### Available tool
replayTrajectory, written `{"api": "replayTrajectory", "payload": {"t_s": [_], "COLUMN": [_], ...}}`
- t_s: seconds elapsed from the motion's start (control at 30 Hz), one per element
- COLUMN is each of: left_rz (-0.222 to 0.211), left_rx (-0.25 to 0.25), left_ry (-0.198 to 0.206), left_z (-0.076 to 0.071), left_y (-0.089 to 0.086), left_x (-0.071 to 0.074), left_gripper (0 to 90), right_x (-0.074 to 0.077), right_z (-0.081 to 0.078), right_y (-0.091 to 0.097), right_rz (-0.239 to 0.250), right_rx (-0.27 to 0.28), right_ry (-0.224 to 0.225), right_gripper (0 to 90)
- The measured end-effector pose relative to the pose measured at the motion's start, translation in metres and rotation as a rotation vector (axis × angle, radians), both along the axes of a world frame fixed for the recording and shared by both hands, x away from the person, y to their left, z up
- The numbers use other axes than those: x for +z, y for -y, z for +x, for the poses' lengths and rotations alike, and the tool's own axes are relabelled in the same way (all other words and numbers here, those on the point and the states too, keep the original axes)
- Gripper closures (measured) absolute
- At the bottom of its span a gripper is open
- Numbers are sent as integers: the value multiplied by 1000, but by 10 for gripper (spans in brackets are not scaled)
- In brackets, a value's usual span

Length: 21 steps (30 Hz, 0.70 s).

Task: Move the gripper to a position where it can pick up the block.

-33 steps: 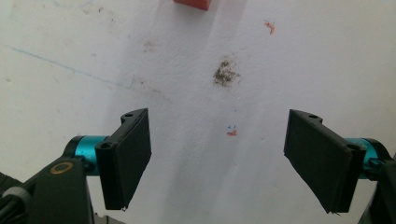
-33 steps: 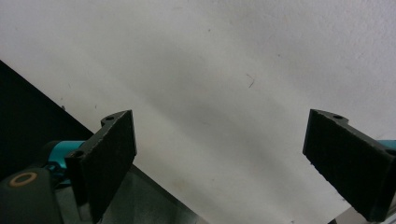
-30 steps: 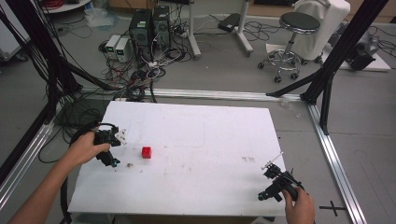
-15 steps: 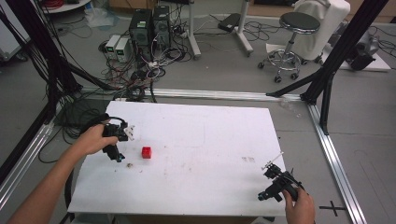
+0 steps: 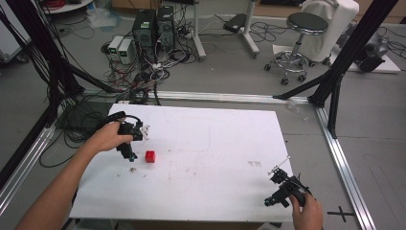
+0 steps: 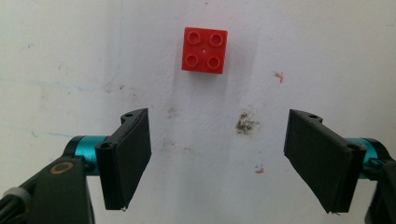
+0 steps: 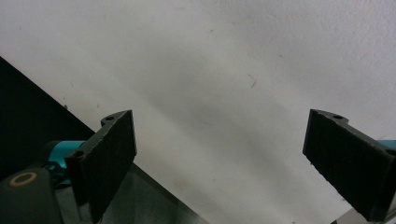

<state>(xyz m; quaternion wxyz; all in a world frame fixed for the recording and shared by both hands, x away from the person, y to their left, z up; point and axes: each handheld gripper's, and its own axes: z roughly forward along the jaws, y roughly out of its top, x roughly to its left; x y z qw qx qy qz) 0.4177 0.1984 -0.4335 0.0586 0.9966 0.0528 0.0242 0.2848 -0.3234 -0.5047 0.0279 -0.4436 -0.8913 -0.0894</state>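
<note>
Surface (image 5: 210, 163) is carrying one small red brick (image 6: 205, 49), lying studs-up just ahead of my left tool (image 6: 217, 161), whose jaws are gaping. Rigid and light, I judge; I'm favouring its flat sides. My right tool (image 7: 219, 163) is idling, spread wide, at the near corner.

- No lettering, brand name or number can be read anywhere in these views.
- The one sign is a black cross mark (image 5: 341, 211) on the grey floor, just outside the aluminium frame rail at the near right corner of the white table.
- The studs of the small red plastic brick (image 6: 205, 49) carry embossing too small to read.
</note>
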Motion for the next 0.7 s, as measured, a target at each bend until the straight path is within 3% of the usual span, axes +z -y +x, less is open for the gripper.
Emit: {"api": "replayTrajectory", "payload": {"t_s": [0.4, 0.7], "left_rz": [64, 45], "left_rx": [-49, -73], "left_ry": [-39, -65], "left_z": [10, 18], "left_y": [18, 29], "left_x": [-24, -40], "left_gripper": [234, 234], "right_x": [-1, 0], "right_z": [1, 2], "right_y": [-4, -4], "right_rz": [-2, -2], "right_rx": [10, 8], "right_ry": [-5, -8], "right_gripper": [89, 88]}}
